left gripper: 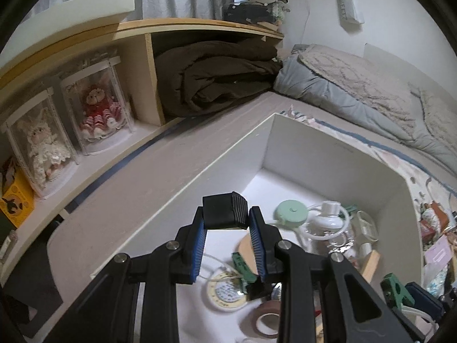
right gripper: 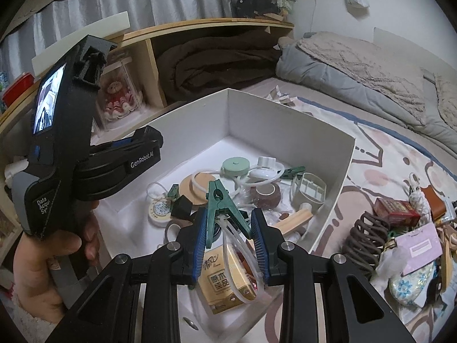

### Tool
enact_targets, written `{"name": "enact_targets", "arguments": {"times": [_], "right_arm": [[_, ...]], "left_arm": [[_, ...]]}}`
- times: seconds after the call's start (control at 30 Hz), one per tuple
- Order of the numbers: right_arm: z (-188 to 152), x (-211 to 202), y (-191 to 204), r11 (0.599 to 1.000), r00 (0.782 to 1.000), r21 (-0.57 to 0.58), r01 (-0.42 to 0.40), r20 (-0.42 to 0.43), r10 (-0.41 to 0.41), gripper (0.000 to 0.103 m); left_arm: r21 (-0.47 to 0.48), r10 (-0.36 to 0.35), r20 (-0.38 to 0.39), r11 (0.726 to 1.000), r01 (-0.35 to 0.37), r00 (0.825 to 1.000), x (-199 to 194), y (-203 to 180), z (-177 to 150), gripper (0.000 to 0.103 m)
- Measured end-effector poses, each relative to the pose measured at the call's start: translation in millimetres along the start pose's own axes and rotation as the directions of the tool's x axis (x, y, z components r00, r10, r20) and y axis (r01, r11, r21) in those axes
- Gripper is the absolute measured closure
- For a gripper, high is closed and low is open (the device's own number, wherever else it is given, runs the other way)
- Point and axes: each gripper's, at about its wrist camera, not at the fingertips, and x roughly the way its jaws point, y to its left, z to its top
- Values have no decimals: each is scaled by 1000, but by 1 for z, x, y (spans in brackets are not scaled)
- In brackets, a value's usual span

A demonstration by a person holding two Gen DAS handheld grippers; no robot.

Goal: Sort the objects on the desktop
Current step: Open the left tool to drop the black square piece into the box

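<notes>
My left gripper (left gripper: 227, 220) is shut on a small black rubber block (left gripper: 225, 210) and holds it over the near left part of the white box (left gripper: 328, 145). My right gripper (right gripper: 228, 221) is shut on a green clothes clip (right gripper: 218, 205), above the box's (right gripper: 285, 114) near edge; its tip points at the box's contents. Inside the box lie a mint round case (right gripper: 235, 164), a white bottle with tubing (right gripper: 264, 168), tape rolls (right gripper: 267, 193), a round disc (right gripper: 158, 210) and another black block (right gripper: 182, 205). A hand (right gripper: 51, 257) holds the left gripper's body (right gripper: 57, 143).
A yellow tissue pack (right gripper: 225, 280) and a clear tube loop lie under the right gripper. Right of the box is a pile: brown hair claw (right gripper: 368, 237), red box (right gripper: 397, 208), pink card (right gripper: 420, 251). Behind stand a wooden shelf (left gripper: 200, 25) with dolls and a folded brown blanket (left gripper: 222, 77).
</notes>
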Motion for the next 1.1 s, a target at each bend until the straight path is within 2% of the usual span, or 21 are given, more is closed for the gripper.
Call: {"name": "enact_targets", "arguments": {"times": [0.37,0.47,0.53,0.83,1.1], "right_arm": [[-1,1,4,1000,1000,2,-13,-5,13,72],[-1,0,4,1000,1000,4,-17,-4,17,72],[-2,-1,4,1000,1000,5,-19,-4,19,72],[-2,1,4,1000,1000,7,-24,-14,24,72],[-1,8,13,998,997,0,-60,-38,60,72]], "left_arm": [[18,69,-5,997,-69,998,2,2,-5,72],[4,58,-2,998,-58,998,-1,3,-4,53],[4,52,8,999,-52,999,-4,3,-4,47],[20,36,19,999,-36,999,-9,-4,-3,47],[0,42,59,999,-42,997,-24,5,1,44]]}}
